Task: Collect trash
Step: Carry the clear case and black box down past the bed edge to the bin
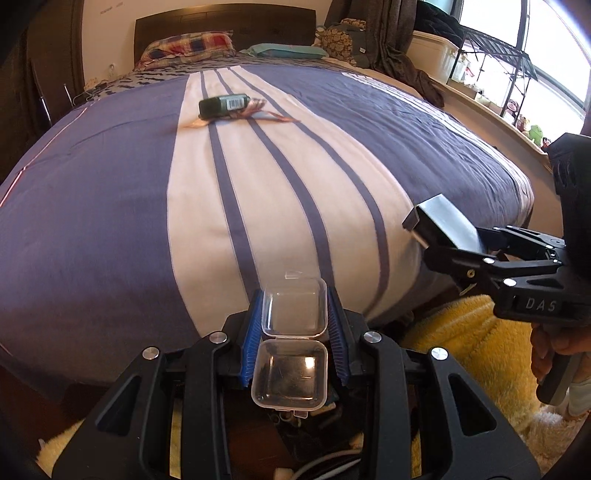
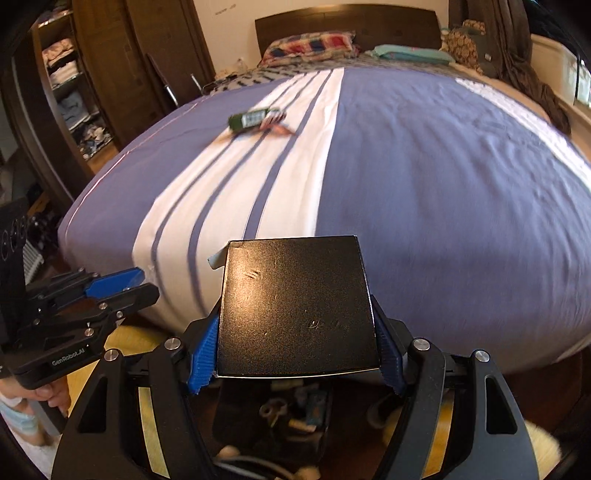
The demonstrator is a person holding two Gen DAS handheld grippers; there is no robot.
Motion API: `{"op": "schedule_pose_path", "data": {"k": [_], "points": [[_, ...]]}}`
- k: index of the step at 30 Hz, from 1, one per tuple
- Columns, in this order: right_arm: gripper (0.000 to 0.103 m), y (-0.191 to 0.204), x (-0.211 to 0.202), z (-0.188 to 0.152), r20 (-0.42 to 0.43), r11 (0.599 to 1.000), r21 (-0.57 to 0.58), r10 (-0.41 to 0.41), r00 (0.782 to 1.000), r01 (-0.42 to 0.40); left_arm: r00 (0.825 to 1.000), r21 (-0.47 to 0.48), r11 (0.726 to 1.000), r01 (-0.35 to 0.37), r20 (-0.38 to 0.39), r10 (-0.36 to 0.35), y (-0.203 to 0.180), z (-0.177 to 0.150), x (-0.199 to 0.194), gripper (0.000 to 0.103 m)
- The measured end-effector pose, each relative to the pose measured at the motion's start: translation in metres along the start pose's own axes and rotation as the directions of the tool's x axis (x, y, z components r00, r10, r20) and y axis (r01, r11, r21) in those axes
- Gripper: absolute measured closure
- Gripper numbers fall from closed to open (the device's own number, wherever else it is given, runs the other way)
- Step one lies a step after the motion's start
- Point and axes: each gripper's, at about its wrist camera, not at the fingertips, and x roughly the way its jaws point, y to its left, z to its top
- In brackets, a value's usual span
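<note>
The bed (image 1: 110, 206) filled nearly all of both views, its purple cover crossed by a white band with thin purple stripes, a dark headboard (image 1: 225, 33) up at twelve o'clock. Two pillows lay below it: a plaid one (image 1: 188, 46) at eleven o'clock and a teal one (image 1: 288, 50) just past twelve. A fluffy yellow rug (image 1: 469, 343) showed off the foot of the bed, down at four o'clock in the left wrist view.

The right hand-held gripper (image 2: 297, 347) was clamped on a black box (image 2: 295, 306), blue pads pressed to both its sides, the box hanging over the bed's foot edge at six o'clock (one flap stuck out at its far left corner). From the left wrist camera that same box (image 1: 443, 225) sat out at three o'clock.

The left hand-held gripper (image 1: 293, 332) was pinching a small clear plastic container (image 1: 291, 347), hinged lid flipped open, the blue pads squeezing the lid half, right at the foot of the white band at six o'clock.

And further up the bed, well apart from both tools, a dark green bottle (image 1: 225, 105) lay on its side on the white band at eleven o'clock, barcode label facing up, with a crumpled brownish wrapper (image 1: 255, 114) touching it on the right.
</note>
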Motion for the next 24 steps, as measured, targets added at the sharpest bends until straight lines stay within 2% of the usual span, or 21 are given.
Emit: {"op": "schedule_pose_path", "data": {"k": [7,13,20,24], "points": [[0.031,0.005,0.017,-0.044,-0.093,0.999,0.028,0.031,0.995,-0.029,0.996,-0.035,0.999,0.011,-0.091,-0.014,0.0,-0.042,0.019,0.072],[0.031,0.008,0.042,-0.067,-0.18,0.999,0.044,0.02,0.984,-0.012,0.983,-0.068,0.998,0.009,-0.181,-0.021,0.004,-0.071,0.045,0.072],[0.031,0.014,0.079,-0.091,-0.284,0.998,0.057,0.013,0.959,0.003,0.953,-0.111,0.993,0.026,-0.296,-0.058,0.008,-0.106,0.081,0.072],[0.031,0.015,0.098,-0.102,-0.339,0.997,0.078,0.016,0.941,0.011,0.936,-0.132,0.99,0.04,-0.342,-0.083,0.01,-0.113,0.098,0.072]]}}
